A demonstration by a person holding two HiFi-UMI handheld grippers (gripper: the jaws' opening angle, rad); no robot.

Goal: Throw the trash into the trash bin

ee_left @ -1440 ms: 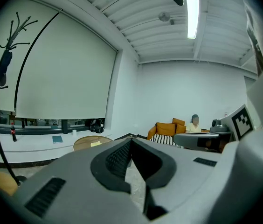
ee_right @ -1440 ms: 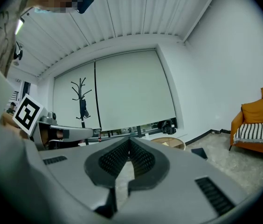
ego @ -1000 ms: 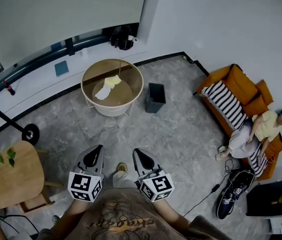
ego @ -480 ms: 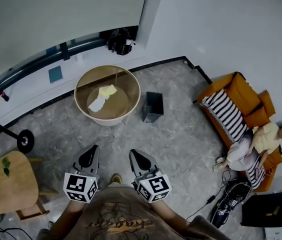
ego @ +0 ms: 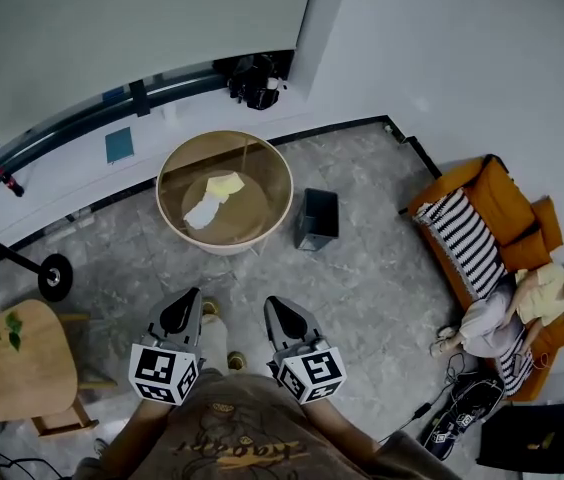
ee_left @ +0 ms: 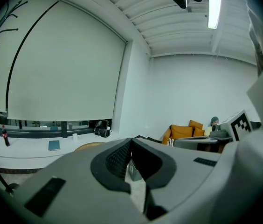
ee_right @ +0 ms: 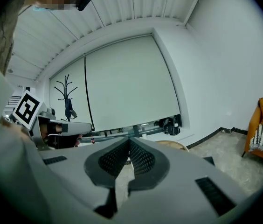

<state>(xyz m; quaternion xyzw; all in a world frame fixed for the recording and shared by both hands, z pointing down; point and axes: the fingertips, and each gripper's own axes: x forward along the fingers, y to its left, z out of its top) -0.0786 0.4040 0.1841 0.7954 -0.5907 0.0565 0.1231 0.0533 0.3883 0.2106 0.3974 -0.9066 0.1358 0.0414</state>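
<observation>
A white crumpled paper [ego: 202, 213] and a yellow scrap [ego: 225, 183] lie on the round table [ego: 267, 158] ahead of me in the head view. A dark square trash bin [ego: 317, 219] stands on the floor just right of the table. My left gripper [ego: 190, 299] and right gripper [ego: 273, 307] are side by side in front of my body, well short of the table, both pointing toward it. The left gripper [ee_left: 131, 141] has its jaws together with nothing in them. So does the right gripper [ee_right: 129, 141]. The table's rim [ee_left: 89, 145] shows past the left jaws.
An orange sofa [ego: 482, 203] with a striped cushion stands at the right, and a person [ego: 522, 303] sits on it. A small wooden table [ego: 12, 363] is at my left, near a wheeled stand [ego: 54, 276]. Cables and shoes [ego: 462, 408] lie at lower right. A window sill runs behind the round table.
Both grippers have moved forward together with my steps toward the round table. A foot now shows ahead between them. Both stay shut.
</observation>
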